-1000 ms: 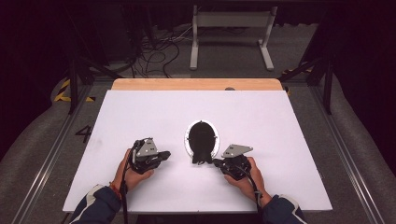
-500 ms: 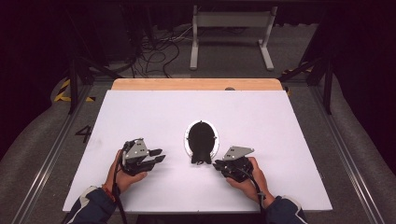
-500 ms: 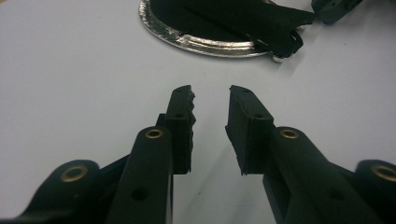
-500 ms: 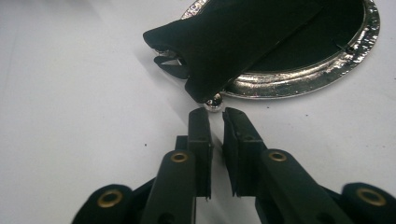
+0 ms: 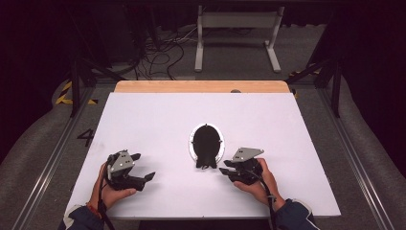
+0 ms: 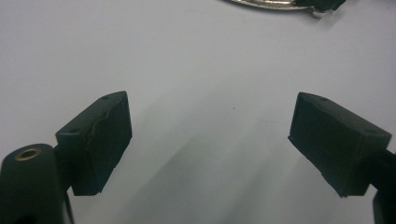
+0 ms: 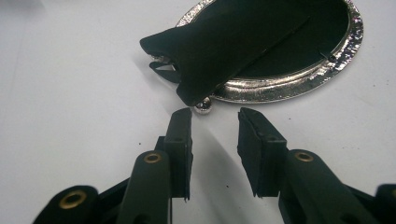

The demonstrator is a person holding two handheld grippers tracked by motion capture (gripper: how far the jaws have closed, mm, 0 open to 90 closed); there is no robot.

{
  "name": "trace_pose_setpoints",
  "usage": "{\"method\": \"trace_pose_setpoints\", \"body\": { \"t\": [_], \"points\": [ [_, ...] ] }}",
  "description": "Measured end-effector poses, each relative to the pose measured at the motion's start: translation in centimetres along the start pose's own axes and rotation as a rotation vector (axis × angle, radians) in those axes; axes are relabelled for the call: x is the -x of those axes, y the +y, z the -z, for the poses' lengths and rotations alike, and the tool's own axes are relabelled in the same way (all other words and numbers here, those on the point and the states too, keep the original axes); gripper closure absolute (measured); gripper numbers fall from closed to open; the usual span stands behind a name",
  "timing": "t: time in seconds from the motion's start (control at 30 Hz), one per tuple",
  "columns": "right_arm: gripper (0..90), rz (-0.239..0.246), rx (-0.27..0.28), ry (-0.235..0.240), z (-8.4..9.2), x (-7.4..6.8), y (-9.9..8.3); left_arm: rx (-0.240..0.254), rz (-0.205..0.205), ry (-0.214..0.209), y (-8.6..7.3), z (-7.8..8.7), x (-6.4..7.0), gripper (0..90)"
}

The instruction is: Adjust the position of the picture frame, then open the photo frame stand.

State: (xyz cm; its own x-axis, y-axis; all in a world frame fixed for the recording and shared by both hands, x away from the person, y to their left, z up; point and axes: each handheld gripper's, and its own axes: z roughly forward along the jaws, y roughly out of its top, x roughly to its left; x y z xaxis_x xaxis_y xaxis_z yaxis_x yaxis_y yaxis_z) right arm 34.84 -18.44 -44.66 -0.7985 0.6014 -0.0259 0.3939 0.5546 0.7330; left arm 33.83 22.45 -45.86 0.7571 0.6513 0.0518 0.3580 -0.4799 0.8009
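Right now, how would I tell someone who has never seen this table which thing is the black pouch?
Start at the white table and go to its middle, a little toward the person. There lies a shiny silver oval tray, and the black pouch rests on it, its narrow end spilling over the rim toward the right tool. It is the only soft, matte black thing there.

Left gripper (image 5: 143, 166) at 7 o'clock, held in left hand (image 5: 112, 189), jaws just opened wide, nothing between. Right gripper (image 5: 224, 167) at 5 o'clock, jaws just parted narrowly, empty.
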Motion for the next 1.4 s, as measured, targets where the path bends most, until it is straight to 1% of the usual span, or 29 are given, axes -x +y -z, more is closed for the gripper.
{"method": "trace_pose_setpoints", "body": {
  "t": [0.03, 0.1, 0.13, 0.2, 0.33, 0.43, 0.47, 0.57, 0.6, 0.63, 0.67, 0.73, 0.83, 0.9, 0.97, 1.03, 1.13, 1.17, 1.2, 1.27, 1.4],
  "points": [
    [69.3, 0.004, 0.001, 0.003, 0.1, 0.0, 0.0, 0.001, 0.002, 0.006, -0.1, 0.3, 0.1, 13.0],
    [71.9, 0.017, 0.0, 0.012, 0.3, -0.1, 0.1, 0.011, 0.001, 0.021, -0.4, 0.9, 0.1, 13.0],
    [72.8, 0.021, -0.003, 0.01, 0.4, -0.1, 0.1, 0.017, 0.013, 0.022, -0.6, 1.1, 0.2, 12.8],
    [74.1, 0.021, -0.007, 0.011, 0.4, -0.2, 0.0, 0.023, 0.018, 0.019, -1.0, 1.6, 0.2, 12.6],
    [75.2, 0.02, -0.025, 0.008, 0.3, -0.4, -0.1, 0.013, 0.027, 0.009, -1.8, 2.3, 0.8, 12.6],
    [74.0, 0.013, -0.04, 0.008, 0.1, -0.7, -0.2, 0.0, 0.03, 0.0, -2.3, 2.6, 1.3, 12.3],
    [73.9, 0.02, -0.044, 0.005, 0.0, -0.7, -0.2, -0.003, 0.028, 0.003, -2.4, 2.7, 1.3, 12.2],
    [73.6, 0.015, -0.049, 0.005, -0.3, -0.7, 0.0, 0.006, 0.032, 0.007, -2.6, 2.9, 1.2, 11.8],
    [73.3, 0.017, -0.051, 0.002, -0.4, -0.7, 0.1, 0.008, 0.037, 0.015, -2.6, 3.0, 1.1, 11.8],
    [72.4, 0.019, -0.055, 0.004, -0.6, -0.7, 0.1, 0.008, 0.042, 0.024, -2.7, 3.1, 1.0, 11.6],
    [72.1, 0.02, -0.061, 0.01, -0.8, -0.9, 0.2, 0.012, 0.051, 0.023, -2.7, 3.1, 1.0, 11.6],
    [72.0, 0.023, -0.066, 0.01, -1.1, -1.1, 0.1, 0.012, 0.051, 0.025, -2.6, 3.0, 1.0, 11.6],
    [71.2, 0.025, -0.07, 0.012, -1.1, -1.2, 0.3, -0.001, 0.036, 0.028, -2.5, 2.8, 1.1, 11.6],
    [71.1, 0.016, -0.073, 0.015, -1.2, -1.2, 0.3, -0.007, 0.038, 0.033, -2.6, 2.7, 1.2, 11.6],
    [71.0, 0.02, -0.077, 0.013, -1.4, -1.3, 0.5, -0.008, 0.038, 0.035, -2.6, 2.7, 1.2, 11.5],
    [70.5, 0.024, -0.081, 0.012, -1.5, -1.3, 0.7, -0.002, 0.043, 0.037, -2.6, 2.7, 1.2, 10.9],
    [70.2, 0.01, -0.084, 0.02, -1.7, -1.1, 0.9, 0.004, 0.05, 0.041, -2.5, 2.5, 1.0, 10.9],
    [70.3, 0.006, -0.084, 0.02, -1.7, -1.0, 0.9, 0.004, 0.058, 0.035, -2.5, 2.4, 1.0, 10.9],
    [70.3, 0.001, -0.089, 0.02, -1.8, -1.0, 1.0, 0.002, 0.05, 0.036, -2.5, 2.4, 0.9, 10.9],
    [70.2, 0.008, -0.095, 0.017, -1.9, -1.0, 1.2, 0.0, 0.049, 0.024, -2.5, 2.2, 0.9, 10.8],
    [70.4, 0.0, -0.092, 0.021, -2.2, -0.8, 1.5, -0.002, 0.058, 0.026, -2.6, 2.1, 0.9, 10.8]
  ]
}}
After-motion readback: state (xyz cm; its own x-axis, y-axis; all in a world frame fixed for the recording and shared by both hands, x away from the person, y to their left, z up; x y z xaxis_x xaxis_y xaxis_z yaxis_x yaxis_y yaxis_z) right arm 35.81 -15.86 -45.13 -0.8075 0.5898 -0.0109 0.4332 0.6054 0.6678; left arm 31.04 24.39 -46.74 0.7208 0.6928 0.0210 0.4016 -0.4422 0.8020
